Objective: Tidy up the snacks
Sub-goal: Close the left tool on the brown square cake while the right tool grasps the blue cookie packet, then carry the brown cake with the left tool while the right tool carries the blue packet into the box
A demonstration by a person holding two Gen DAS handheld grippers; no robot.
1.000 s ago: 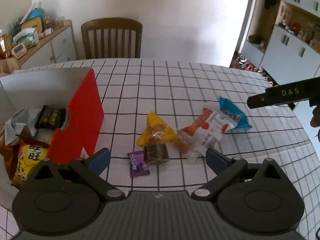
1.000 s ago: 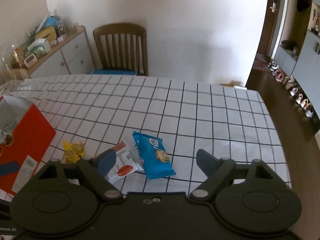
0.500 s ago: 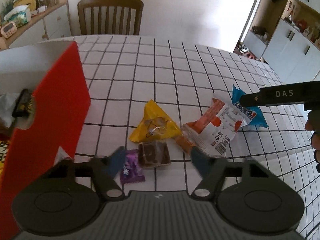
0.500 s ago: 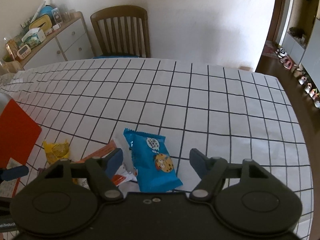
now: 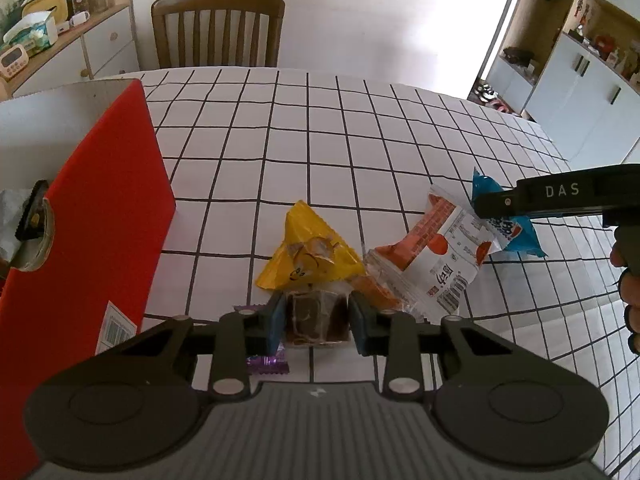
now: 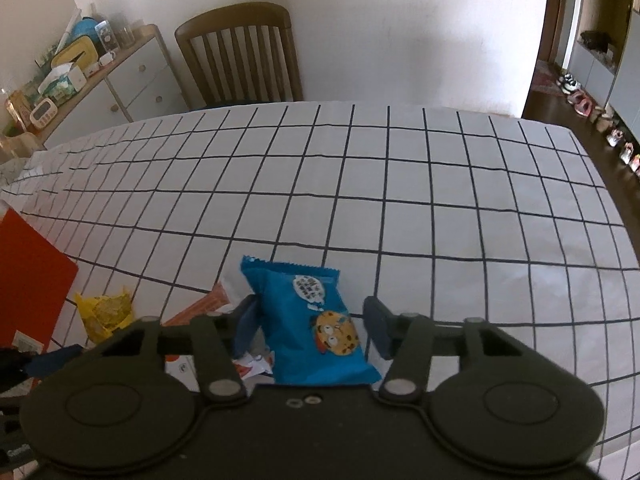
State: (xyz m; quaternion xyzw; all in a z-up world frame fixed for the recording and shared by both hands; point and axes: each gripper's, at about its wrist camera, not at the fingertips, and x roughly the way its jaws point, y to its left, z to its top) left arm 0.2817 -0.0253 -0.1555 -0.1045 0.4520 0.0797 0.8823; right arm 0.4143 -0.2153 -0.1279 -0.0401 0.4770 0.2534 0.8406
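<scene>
Two hand-held tongs reach down over a desk (image 5: 360, 140) covered in a white cloth with a black grid. The left tongs (image 5: 316, 316) are closing around a small brown snack in a clear wrapper (image 5: 316, 314); their blue pads sit right against its two sides, seemingly pressing it. A purple wrapper (image 5: 267, 363) lies on the cloth just under the left pad. Just beyond the brown snack lies a yellow packet (image 5: 310, 256), and to its right, touching it, a white and orange packet (image 5: 440, 256). A red box (image 5: 92, 216) stands at the left edge of the desk, with other wrapped snacks visible inside it. The right tongs (image 6: 310, 326) are also closing, with a blue cookie packet (image 6: 308, 320) lying flat between their pads; the left pad is at the packet's edge, while a gap shows on the right side, so the packet is not yet gripped. In the left view, the right tongs appear as a black bar marked DAS above the blue packet, with fingers (image 5: 630, 292) of the person's hand at the frame's right edge. A wooden chair (image 6: 240, 56) stands at the far side of the desk.
</scene>
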